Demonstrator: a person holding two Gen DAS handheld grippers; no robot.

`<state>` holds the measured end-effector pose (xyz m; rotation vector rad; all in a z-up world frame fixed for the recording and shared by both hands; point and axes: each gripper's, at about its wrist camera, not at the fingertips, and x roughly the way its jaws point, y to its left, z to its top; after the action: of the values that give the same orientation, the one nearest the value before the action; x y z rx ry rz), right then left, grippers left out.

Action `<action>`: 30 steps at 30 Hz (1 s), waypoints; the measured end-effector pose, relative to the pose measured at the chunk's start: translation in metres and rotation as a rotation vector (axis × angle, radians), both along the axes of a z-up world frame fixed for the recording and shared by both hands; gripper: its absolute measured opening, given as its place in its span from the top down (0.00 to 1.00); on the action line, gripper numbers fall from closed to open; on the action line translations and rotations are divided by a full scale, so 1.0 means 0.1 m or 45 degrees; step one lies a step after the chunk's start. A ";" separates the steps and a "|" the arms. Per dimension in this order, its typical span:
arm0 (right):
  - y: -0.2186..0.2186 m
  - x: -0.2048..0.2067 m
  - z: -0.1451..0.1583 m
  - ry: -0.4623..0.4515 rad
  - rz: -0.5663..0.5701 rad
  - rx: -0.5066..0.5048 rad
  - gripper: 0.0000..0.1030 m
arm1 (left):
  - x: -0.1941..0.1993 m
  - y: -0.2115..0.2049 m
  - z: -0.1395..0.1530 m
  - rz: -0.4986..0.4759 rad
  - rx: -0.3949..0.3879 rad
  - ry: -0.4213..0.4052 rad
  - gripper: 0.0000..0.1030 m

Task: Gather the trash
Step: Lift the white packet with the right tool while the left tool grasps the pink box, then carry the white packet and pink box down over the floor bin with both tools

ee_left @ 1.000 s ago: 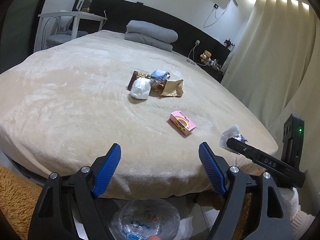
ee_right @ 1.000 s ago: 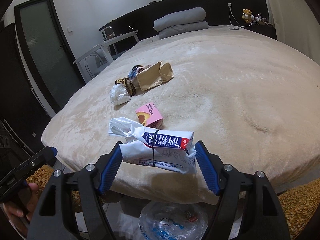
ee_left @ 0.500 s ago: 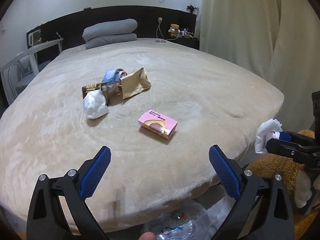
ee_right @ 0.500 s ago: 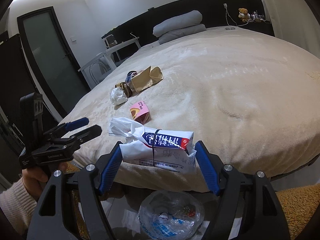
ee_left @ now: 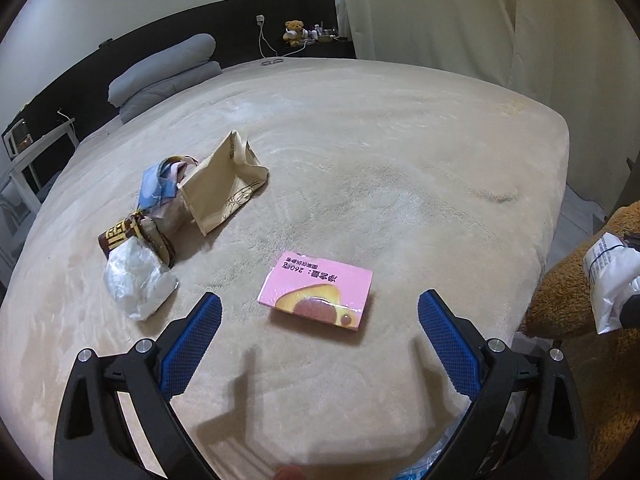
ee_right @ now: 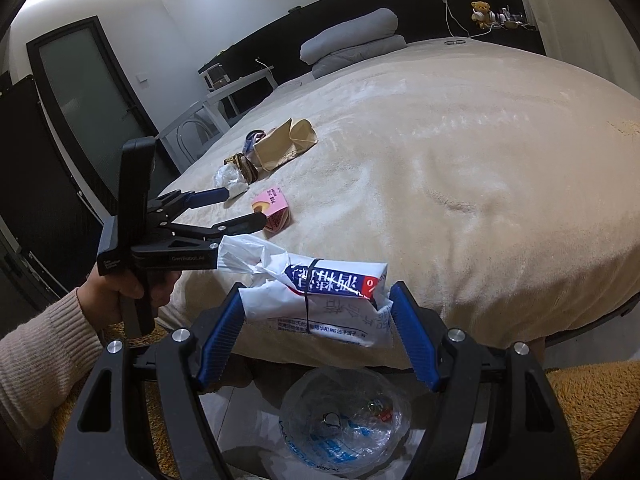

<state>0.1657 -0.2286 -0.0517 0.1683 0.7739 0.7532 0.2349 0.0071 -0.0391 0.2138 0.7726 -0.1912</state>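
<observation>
We find the left gripper (ee_left: 320, 334) spread wide and empty before the pink box (ee_left: 318, 292); the right gripper (ee_right: 316, 332) clamps a white packet (ee_right: 320, 296). We judge the box light, stiff cardboard, best pinched across its short sides.

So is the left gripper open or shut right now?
Open. The left gripper has its blue pads spread wide with nothing between them; the pink box lies on the bed just beyond.

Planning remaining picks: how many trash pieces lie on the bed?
5: pink box nearest; white plastic wad, brown wrapper, blue packet, tan paper bag clustered behind. More may hide there.
</observation>
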 end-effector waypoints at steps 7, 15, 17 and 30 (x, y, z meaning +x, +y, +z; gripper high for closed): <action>0.06 0.08 -0.11 0.059 0.002 -0.032 0.30 | 0.26 -0.03 -0.13 -0.080 0.064 0.063 0.24; 0.13 0.12 -0.11 0.076 0.010 -0.036 0.30 | 0.25 -0.03 -0.14 -0.077 0.081 0.070 0.40; 0.17 0.12 -0.11 0.067 0.018 -0.044 0.30 | 0.20 -0.02 -0.11 -0.056 0.067 0.057 0.40; 0.26 0.05 -0.04 0.004 0.046 -0.073 0.30 | -0.46 0.09 0.21 0.067 -0.098 -0.076 0.40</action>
<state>0.1702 -0.2023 -0.0560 0.1042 0.8027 0.7640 0.1891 0.0158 -0.0183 0.1253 0.7094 -0.1638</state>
